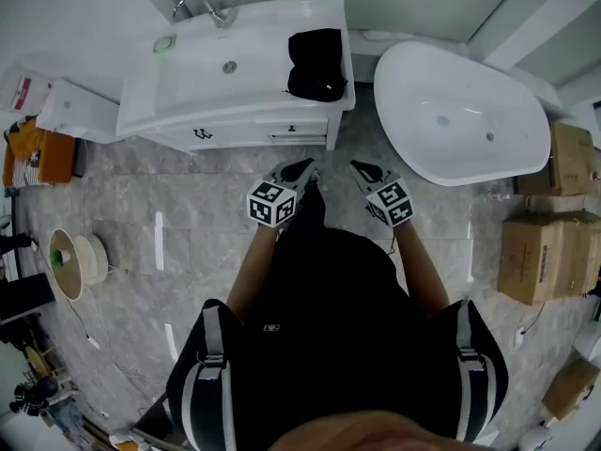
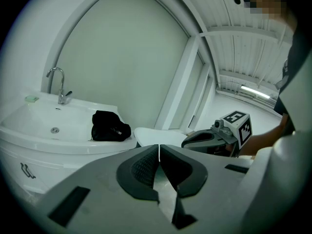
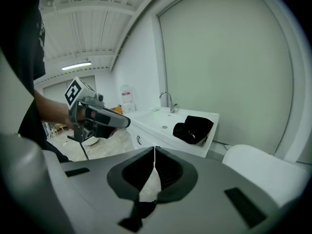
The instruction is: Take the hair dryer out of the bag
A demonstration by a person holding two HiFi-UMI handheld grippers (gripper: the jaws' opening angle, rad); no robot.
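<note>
- Here, two tongs: the left tongs [image 1: 305, 165] and the right tongs [image 1: 362, 167]. Both have dark ribbed pads pressed together on nothing, and each carries one cube of black-and-white square markers.
- One black bag [image 1: 316, 64], soft and slumped, lies at 12 o'clock from the tongs on the right end of the white counter [image 1: 310, 111], well apart from both. The hair dryer cannot be made out.
- One glossy basin [image 1: 221, 69] has one curved chrome faucet [image 1: 197, 7] at 11 o'clock.
- One white oval bathtub [image 1: 460, 116] stands at 2 o'clock.
- Several brown cardboard boxes [image 1: 535, 256] sit at 3 o'clock on the grey marbled floor [image 1: 188, 205].
</note>
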